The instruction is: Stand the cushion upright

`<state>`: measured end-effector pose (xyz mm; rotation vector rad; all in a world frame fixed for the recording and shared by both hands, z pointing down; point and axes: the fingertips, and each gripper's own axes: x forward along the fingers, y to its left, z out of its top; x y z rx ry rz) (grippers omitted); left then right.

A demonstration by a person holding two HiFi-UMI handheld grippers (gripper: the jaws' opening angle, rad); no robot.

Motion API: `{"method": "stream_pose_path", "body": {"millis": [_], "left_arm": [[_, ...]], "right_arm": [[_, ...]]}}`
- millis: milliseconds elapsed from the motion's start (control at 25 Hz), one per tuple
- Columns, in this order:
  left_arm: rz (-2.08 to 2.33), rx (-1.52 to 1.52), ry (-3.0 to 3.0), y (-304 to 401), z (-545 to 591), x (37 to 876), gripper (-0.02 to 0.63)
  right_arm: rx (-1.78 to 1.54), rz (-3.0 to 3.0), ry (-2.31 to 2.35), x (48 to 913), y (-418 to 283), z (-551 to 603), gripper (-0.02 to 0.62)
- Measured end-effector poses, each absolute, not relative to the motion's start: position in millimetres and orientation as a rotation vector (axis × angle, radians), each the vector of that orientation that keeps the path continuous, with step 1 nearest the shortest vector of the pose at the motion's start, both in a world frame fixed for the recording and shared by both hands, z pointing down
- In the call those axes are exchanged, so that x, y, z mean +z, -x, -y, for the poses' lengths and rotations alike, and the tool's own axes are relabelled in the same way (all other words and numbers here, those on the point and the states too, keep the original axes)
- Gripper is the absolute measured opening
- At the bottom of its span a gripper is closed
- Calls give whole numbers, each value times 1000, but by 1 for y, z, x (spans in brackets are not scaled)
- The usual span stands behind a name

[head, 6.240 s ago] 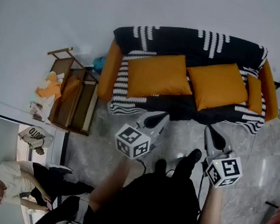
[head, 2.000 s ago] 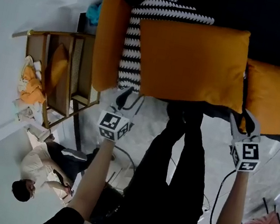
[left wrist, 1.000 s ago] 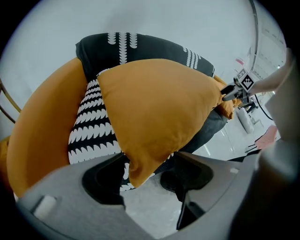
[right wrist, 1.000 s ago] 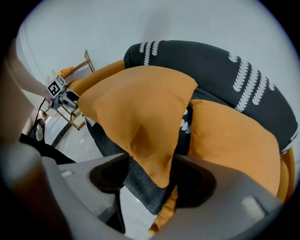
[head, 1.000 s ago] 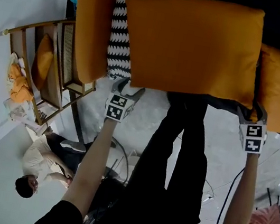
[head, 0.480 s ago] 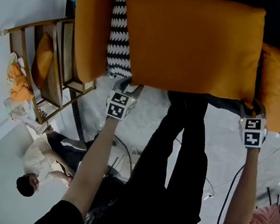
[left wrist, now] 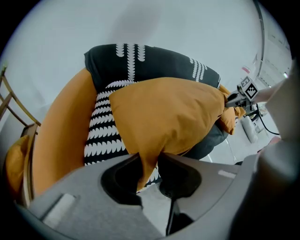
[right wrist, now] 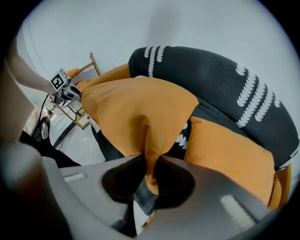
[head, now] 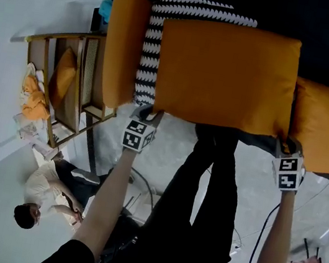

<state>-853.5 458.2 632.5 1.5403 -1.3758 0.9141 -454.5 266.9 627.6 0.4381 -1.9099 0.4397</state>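
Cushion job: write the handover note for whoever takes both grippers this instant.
Left gripper: jaws have just been closing and are now pinched on the near left corner of the orange cushion.
Right gripper: jaws have just been closing and are now pinched on the near right corner.
Where: the cushion is on the sofa seat, with its near edge seemingly raised. A second orange cushion lies beside it on the right.
Done: both corners are gripped.
Left: tip the cushion upright, probably against the black backrest, then release.
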Motion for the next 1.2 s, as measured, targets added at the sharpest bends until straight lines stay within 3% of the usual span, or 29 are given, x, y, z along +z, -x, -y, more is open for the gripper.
{"method": "stream_pose_path", "body": {"millis": [720, 1200], "left_arm": [[1636, 801, -1418, 909, -371, 495, 55], [1625, 813, -1590, 951, -289, 451, 48]], "right_arm": [[575, 2083, -534, 499, 495, -208, 38], [673, 2057, -732, 461, 525, -162, 37]]}}
